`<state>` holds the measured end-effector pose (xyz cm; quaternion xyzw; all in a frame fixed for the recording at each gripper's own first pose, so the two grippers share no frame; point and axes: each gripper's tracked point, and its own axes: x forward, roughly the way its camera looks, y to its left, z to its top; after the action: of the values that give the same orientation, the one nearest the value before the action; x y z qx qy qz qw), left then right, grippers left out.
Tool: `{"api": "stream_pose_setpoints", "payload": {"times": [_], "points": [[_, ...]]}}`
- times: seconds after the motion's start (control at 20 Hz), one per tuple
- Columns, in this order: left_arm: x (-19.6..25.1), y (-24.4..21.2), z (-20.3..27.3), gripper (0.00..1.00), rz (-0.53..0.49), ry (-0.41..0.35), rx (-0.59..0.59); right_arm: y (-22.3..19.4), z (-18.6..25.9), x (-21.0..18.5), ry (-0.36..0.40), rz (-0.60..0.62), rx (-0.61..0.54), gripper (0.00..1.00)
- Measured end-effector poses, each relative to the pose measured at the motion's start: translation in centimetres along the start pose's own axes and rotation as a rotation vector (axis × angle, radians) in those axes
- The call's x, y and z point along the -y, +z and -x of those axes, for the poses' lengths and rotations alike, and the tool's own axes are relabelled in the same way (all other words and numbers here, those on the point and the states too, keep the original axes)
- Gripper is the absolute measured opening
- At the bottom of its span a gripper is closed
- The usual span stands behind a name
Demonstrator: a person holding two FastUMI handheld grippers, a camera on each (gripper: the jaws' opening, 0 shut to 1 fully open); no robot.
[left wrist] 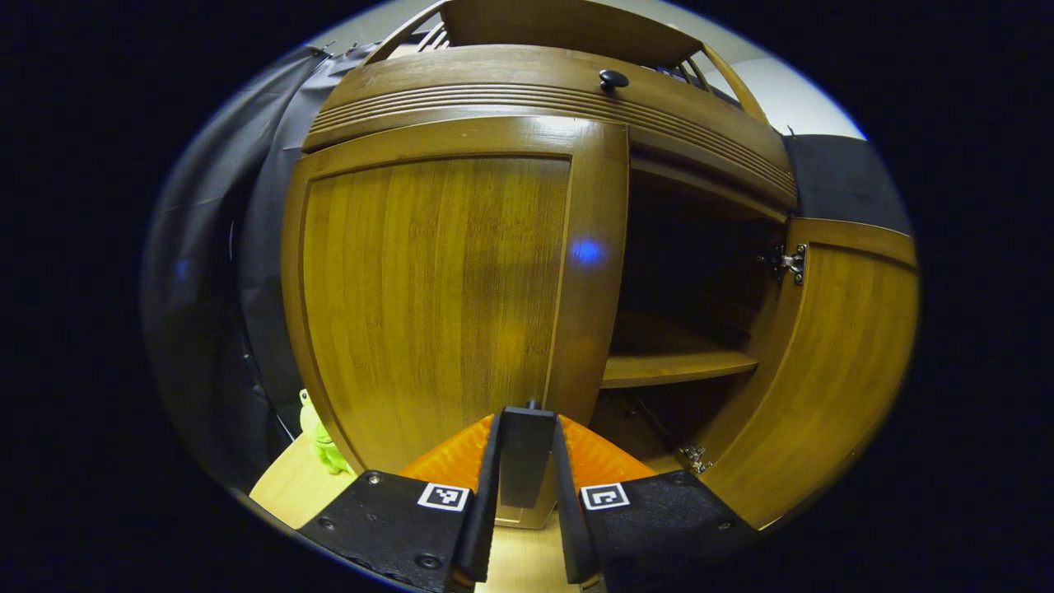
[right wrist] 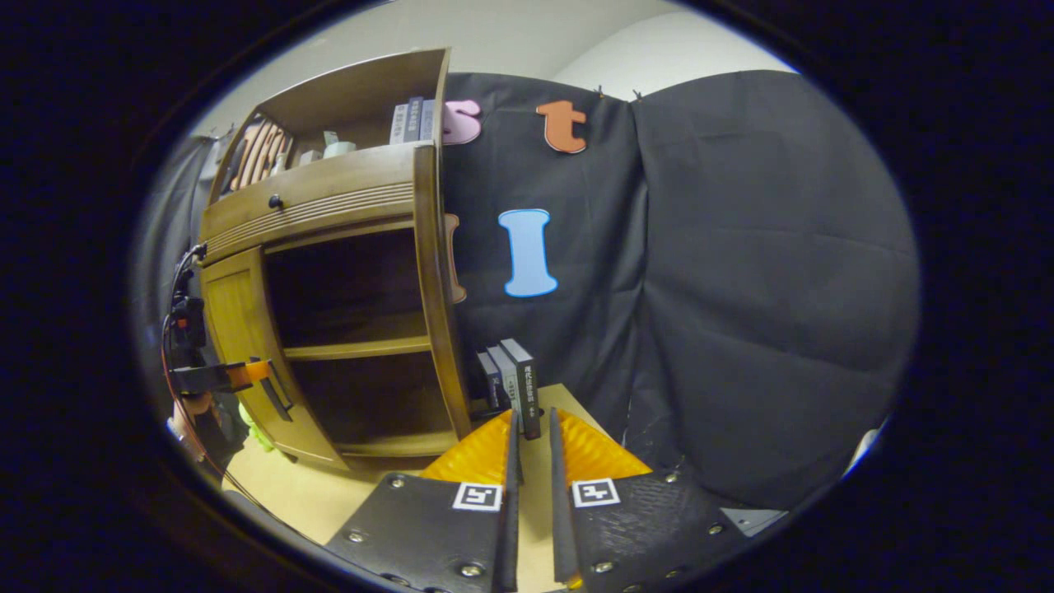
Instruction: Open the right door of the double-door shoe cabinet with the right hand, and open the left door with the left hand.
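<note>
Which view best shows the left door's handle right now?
The left gripper view: the left tool is closed on the left door's handle, close up against the left door. The right gripper view shows that handle small and far off, at the picture's left edge.

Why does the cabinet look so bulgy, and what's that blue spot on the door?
In the left gripper view, the fisheye lens bows the left door; the blue spot looks like a reflection or lens flare on the glossy wood, and the open interior is deep in shadow. In the right gripper view, the cabinet curves likewise; its shelves are dark.
</note>
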<state>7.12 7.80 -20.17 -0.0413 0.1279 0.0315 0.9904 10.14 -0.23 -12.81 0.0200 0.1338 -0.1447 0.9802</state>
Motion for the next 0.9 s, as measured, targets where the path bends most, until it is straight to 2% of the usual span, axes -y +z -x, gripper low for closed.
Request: {"api": "stream_pose_setpoints", "payload": {"times": [0.9], "points": [[-2.2, -0.8, 5.7, 0.33, 0.068, 0.128, 0.032, -0.5, -0.6, 0.2, 0.083, 0.021, -0.026, 0.17]]}}
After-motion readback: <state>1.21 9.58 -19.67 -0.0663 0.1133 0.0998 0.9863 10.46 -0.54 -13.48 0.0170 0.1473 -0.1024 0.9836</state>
